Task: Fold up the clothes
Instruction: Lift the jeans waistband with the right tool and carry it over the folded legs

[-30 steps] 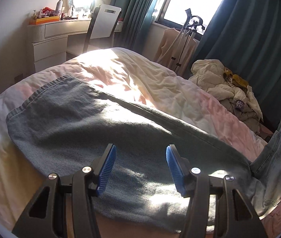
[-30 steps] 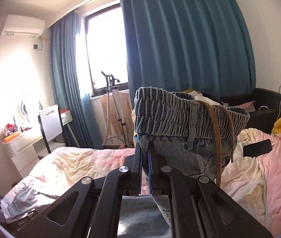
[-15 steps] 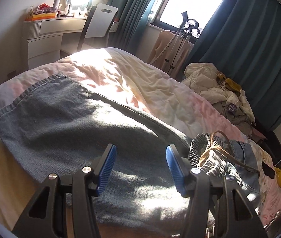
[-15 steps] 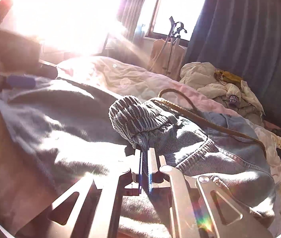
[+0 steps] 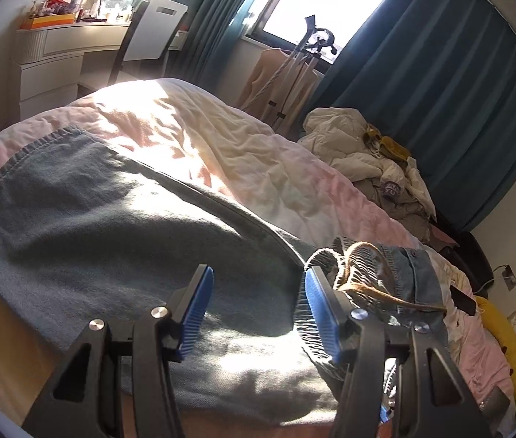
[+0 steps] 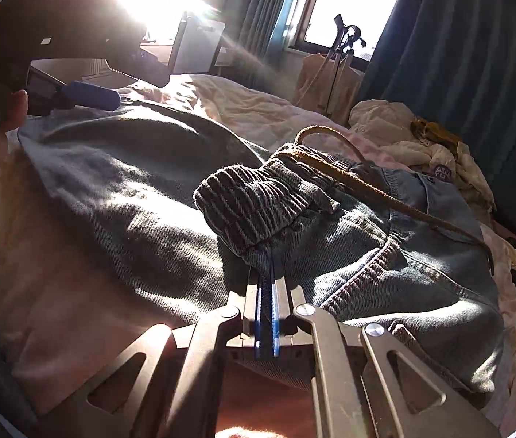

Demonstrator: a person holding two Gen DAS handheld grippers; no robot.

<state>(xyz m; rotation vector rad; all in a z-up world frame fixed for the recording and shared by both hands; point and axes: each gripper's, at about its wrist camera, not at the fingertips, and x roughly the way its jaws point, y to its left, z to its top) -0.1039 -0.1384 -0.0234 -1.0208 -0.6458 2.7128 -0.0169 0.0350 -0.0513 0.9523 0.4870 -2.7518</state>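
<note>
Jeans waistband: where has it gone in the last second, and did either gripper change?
The right gripper, shut on the waistband, carried it down from mid-air onto the spread jeans leg. The left gripper stayed open and empty above the leg.

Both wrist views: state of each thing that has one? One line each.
jeans: spread on the bed, waistband end folded over onto the legs
waistband: bunched, pinched in the right tongs
drawstring: loose, trailing over the denim
left tongs: open, over the jeans, holding nothing
right tongs: shut on the waistband
curtains: partly drawn, window showing
clothes pile: unfolded, heaped
</note>
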